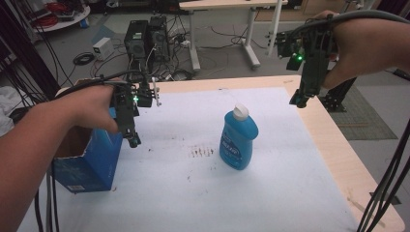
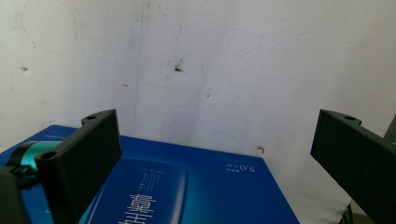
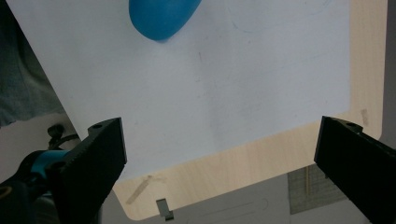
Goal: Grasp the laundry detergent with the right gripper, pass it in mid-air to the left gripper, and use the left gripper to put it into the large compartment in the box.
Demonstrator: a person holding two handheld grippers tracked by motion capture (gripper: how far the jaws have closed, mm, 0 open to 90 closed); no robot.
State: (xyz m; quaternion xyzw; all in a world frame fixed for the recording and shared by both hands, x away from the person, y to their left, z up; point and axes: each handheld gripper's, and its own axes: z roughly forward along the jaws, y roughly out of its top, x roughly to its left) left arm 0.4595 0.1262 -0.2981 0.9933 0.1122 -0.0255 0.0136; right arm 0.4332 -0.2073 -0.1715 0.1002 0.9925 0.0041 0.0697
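On the counter (image 1: 333,159), covered by a white sheet (image 1: 193,193), a blue bottle (image 1: 238,140) with a white cap stands upright near the middle. Everything else is placed relative to this bottle.

Left of the bottle, at the sheet's edge, an open blue box (image 1: 87,162) stands with its top flaps up. The left gripper (image 1: 134,141) hangs just above the box's near-bottle side, pointing down, its jaws spread wide and holding nothing. In the left gripper view the box's printed face (image 2: 187,191) lies directly below the jaws, so this gripper seems posed to steady or take the box.

Right of the bottle and farther back, the right gripper (image 1: 297,100) is held high over the counter's far corner, well apart from the bottle. Its jaws are also spread and empty. The right gripper view looks down on the sheet with the bottle's rounded blue body (image 3: 161,16) at the top edge, which suggests it is lined up to descend toward the bottle.

Nothing stands between either gripper and the bottle; the sheet around it carries some dark smudges (image 1: 202,152). Beyond the counter, past the bottle, are floor cables, computer towers (image 1: 145,38) and another desk (image 1: 232,5). Cables trail from both grippers.
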